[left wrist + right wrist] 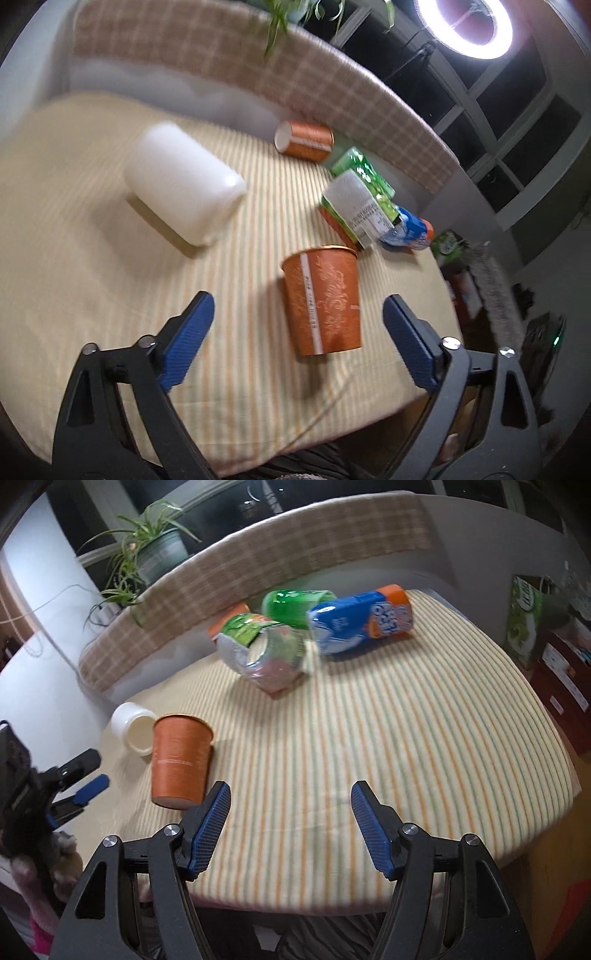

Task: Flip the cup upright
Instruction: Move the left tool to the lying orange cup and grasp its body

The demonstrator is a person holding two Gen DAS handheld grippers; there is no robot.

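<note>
the orange cup (322, 300) is standing upright on the striped tablecloth (92, 295), near the front edge, its rim facing up. the left gripper (299, 321) is hovering with its blue pads spread wide on either side of the cup, touching nothing. the right gripper (290, 819) is also gaping and holding nothing, the cup sitting just to its left. a white cup (183, 182) is lying on its side beyond the orange one. a second orange cup (304, 139) is lying far back near the snack packets (364, 195).

A home: striped tablecloth (406, 716), potted plant (147, 550) on the windowsill, snack packets (362, 616).
</note>
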